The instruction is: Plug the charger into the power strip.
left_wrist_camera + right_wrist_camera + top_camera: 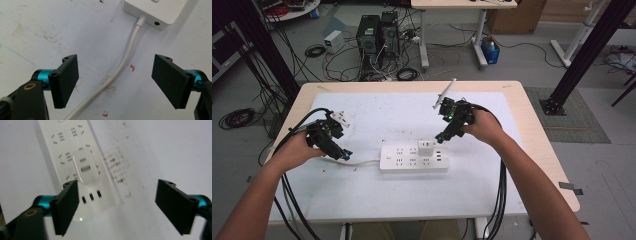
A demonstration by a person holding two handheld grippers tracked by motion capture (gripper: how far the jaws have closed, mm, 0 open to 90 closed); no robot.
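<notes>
The left gripper point(115, 82) has its jaws spread wide and holds nothing, with the white power cord point(125, 62) running on the table between them up to the end of the white power strip point(155, 12). The right gripper point(116, 206) is likewise wide open and empty, hovering over the strip's USB end, where a white USB charger point(85, 167) is plugged in. In the high view the strip point(412, 157) lies mid-table on a white mat point(377, 190), between the two hands.
</notes>
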